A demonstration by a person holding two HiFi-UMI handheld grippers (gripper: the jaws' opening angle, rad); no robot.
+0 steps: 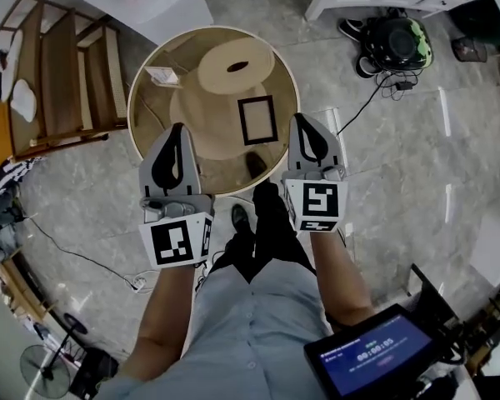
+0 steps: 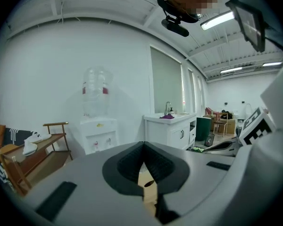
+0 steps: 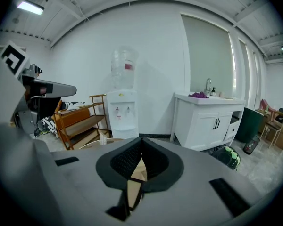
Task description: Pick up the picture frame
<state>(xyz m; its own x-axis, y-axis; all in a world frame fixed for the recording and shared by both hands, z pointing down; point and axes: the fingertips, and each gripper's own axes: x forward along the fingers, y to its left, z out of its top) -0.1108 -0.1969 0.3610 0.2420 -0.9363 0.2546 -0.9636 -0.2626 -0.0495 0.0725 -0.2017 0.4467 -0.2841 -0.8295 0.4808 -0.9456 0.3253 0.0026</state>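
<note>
Frame position: picture frame (image 1: pixel 257 120) flat on the round table (image 1: pixel 131 107), right of centre, between the two tongs in the head view.
Bearing from tongs: just left of the right gripper (image 1: pixel 301 122) tip and about level with it; well right of the left gripper (image 1: pixel 179 128).
Nearer hand: the right, judging by the head view.
Long axis: pointing away from the person, roughly in line with both tongs, so the short sides face near and far.
Right tongs: pressed together at the tips (image 3: pixel 141 141), nothing pinched, only tan tabletop showing through the gap behind the pads.
Left tongs: likewise closed tip to tip (image 2: pixel 142 145) and empty.
Likely need: spreading the right jaws before closing on a frame edge; thin flat frame probably awkward to get under.
Surface: glossy brownish top with a pale rim, reflective; small white card (image 1: pixel 162 76) at its far left, well apart from the frame.
Room: grey stone-look floor; wooden shelf (image 1: pixel 67 82) to the left; water dispenser (image 3: pixel 122 100) and white sink cabinet (image 3: pixel 207 121) by the wall; green-and-black helmet (image 1: pixel 397 42) on the floor far right.
</note>
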